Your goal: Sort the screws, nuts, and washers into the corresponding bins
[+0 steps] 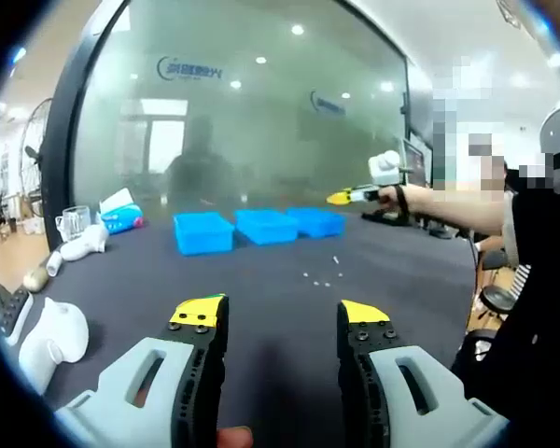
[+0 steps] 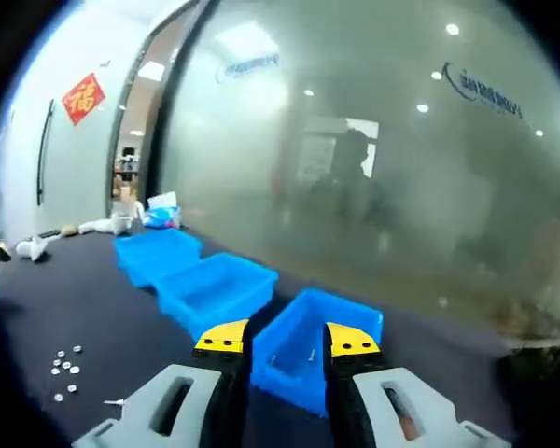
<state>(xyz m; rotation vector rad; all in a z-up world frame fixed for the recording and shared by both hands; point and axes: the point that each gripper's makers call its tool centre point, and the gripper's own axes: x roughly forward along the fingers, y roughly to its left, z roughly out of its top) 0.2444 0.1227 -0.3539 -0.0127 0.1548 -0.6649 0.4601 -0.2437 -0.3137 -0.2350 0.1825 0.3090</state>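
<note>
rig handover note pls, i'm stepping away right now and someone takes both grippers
Left gripper: open, nothing between its fingers, held back over the table.
Right gripper: open, nothing held, over the nearest bin.
Three blue bins stand in a row; the nearest one holds a couple of small pieces, the middle bin and far bin look bare.
A small pile of loose parts lies on the table, plus a stray piece.
Left to do: nearly all the sorting.
</note>
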